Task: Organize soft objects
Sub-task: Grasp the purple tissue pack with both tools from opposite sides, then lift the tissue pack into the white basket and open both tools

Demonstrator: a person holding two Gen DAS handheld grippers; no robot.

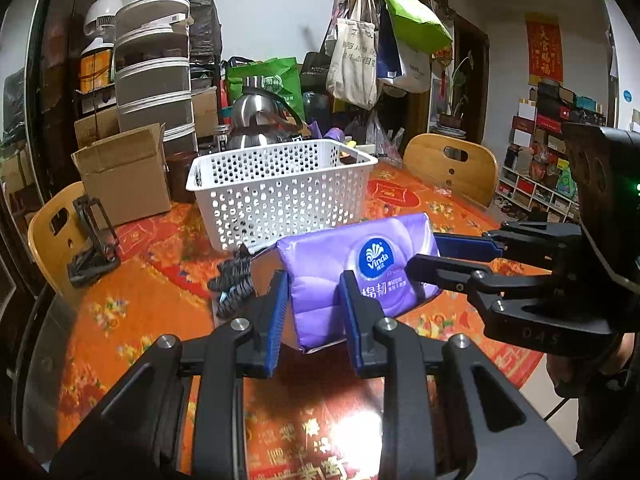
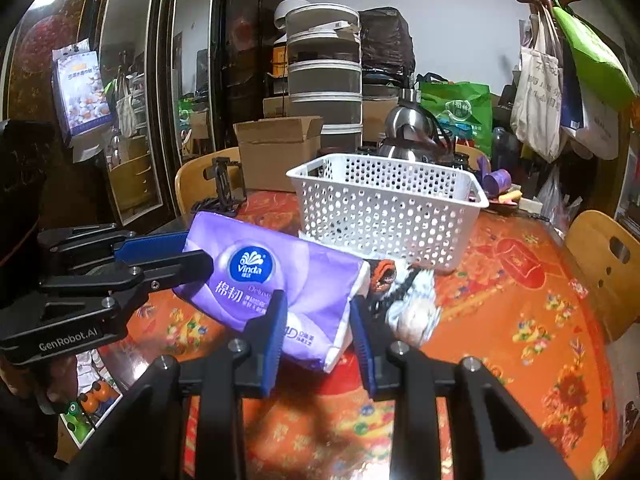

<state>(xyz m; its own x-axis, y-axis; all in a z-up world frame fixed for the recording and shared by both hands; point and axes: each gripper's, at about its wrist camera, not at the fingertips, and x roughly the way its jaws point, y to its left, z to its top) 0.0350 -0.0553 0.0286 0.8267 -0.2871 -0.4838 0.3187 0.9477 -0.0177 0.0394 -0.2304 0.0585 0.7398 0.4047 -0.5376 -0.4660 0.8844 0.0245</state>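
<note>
A purple Vinda tissue pack (image 1: 360,268) is held above the table by both grippers. My left gripper (image 1: 314,296) is shut on its near end; my right gripper (image 1: 430,252) comes in from the right and is shut on its far end. In the right wrist view the pack (image 2: 280,280) sits between my right gripper's (image 2: 318,320) fingers, with the left gripper (image 2: 196,252) clamped on its left end. A white perforated basket (image 1: 280,188) (image 2: 388,208) stands just behind. A dark striped soft item (image 1: 234,280) and a white and grey cloth bundle (image 2: 412,308) lie on the table by the basket.
Orange patterned tablecloth (image 1: 140,320). A cardboard box (image 1: 124,176), a steel kettle (image 1: 260,120) and stacked containers (image 1: 154,76) crowd the back. A black phone stand (image 1: 90,240) is at left. Wooden chairs (image 1: 452,164) surround the table.
</note>
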